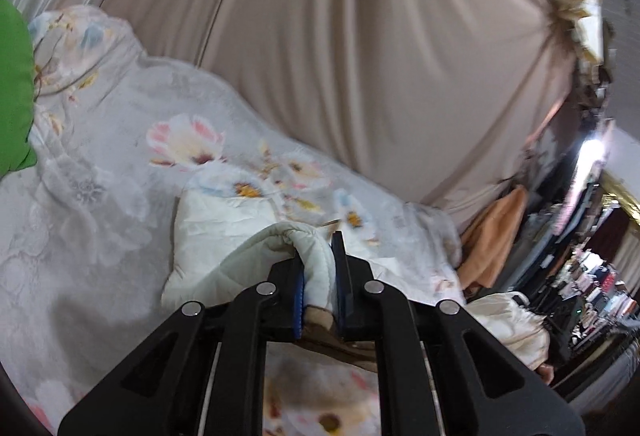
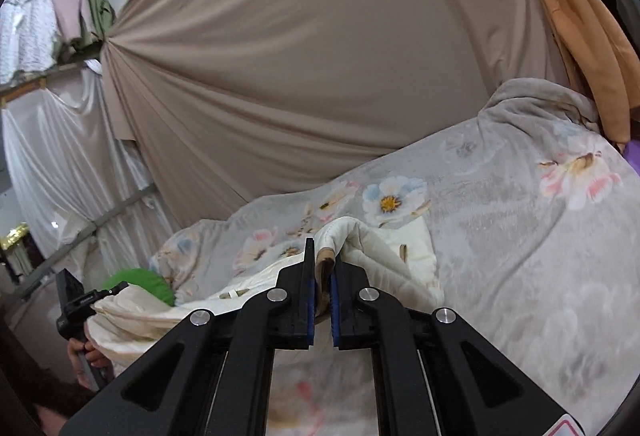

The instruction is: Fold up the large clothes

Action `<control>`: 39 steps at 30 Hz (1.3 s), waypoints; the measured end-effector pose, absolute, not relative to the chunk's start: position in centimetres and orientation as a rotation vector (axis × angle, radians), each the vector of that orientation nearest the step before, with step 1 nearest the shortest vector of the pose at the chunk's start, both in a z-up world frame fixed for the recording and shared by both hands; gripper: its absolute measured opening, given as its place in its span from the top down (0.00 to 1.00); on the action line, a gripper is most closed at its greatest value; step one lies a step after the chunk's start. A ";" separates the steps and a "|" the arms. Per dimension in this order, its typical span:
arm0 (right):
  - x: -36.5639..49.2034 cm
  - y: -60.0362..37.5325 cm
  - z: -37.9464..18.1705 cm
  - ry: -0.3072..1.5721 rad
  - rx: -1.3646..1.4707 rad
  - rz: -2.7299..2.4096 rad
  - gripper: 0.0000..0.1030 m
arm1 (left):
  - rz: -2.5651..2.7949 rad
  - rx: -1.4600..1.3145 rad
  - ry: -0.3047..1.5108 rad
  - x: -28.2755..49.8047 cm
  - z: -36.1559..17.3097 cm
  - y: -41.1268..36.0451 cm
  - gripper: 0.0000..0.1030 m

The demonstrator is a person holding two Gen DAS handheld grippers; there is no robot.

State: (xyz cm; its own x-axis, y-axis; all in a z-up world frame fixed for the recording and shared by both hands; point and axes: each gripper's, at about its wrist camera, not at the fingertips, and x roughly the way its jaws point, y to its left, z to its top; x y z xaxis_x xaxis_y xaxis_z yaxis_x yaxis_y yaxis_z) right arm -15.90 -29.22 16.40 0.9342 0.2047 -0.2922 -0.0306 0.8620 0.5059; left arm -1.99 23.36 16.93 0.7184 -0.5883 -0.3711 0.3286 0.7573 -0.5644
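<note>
Left gripper: jaws clamped on a bunched fold of the cream quilted padded garment. Bite is thick here, the fabric is rolled into a lump between the blue pads, with a tan lining edge poking out below.

Right gripper: jaws closed on another edge of the same garment, but the bite looks thin, mostly the tan-trimmed hem, near the tips.

The garment hangs between the two grippers, its far part draped on the grey floral bedspread. In the right wrist view, the garment's left end sags toward the person's hand holding the other handle.

Risks, as I judge them:
- Right grip slips: shallow pinch plus the weight of a padded garment. A sharp tug would pull the hem out.
- Left grip has several layers, so the fold line may come out crooked or twisted.
- Uneven lift drags the bedspread along.
- Green cushion sits near the sagging end; fabric could snag on it.
</note>
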 end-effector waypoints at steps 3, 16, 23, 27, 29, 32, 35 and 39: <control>-8.9 -29.6 14.5 0.452 0.507 0.068 0.95 | -0.450 -0.465 0.680 4.6 14.2 21.9 0.90; 10.6 -30.1 1.2 0.788 0.422 -0.139 0.95 | -0.222 -0.279 0.891 19.8 2.6 15.6 0.87; 9.0 -31.3 3.3 0.735 0.514 -0.098 0.91 | -0.280 -0.392 0.841 19.1 3.5 17.4 0.83; 4.7 -31.3 8.7 0.542 0.514 -0.044 0.77 | -0.386 -0.505 0.716 16.3 7.9 20.1 0.60; 3.0 -29.6 11.3 0.467 0.438 -0.023 0.77 | -0.389 -0.495 0.632 14.7 10.6 20.8 0.45; 2.5 -25.4 13.6 0.433 0.358 0.112 0.77 | -0.347 -0.425 0.443 11.9 15.0 20.1 0.30; 4.5 -20.6 13.9 0.470 0.272 0.226 0.77 | -0.466 -0.371 0.443 11.5 17.0 16.3 0.29; 9.1 -12.6 11.5 0.582 0.099 0.356 0.78 | -0.566 -0.169 0.590 13.8 14.9 7.6 0.29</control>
State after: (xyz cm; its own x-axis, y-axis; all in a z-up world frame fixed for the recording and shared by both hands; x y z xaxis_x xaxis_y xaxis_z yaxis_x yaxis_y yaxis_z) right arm 9.10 -12.64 11.53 0.7767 0.3560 -0.5197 -0.3004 0.9344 0.1912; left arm 13.82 7.57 14.88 0.6851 -0.5493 -0.4786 0.4550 0.8356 -0.3077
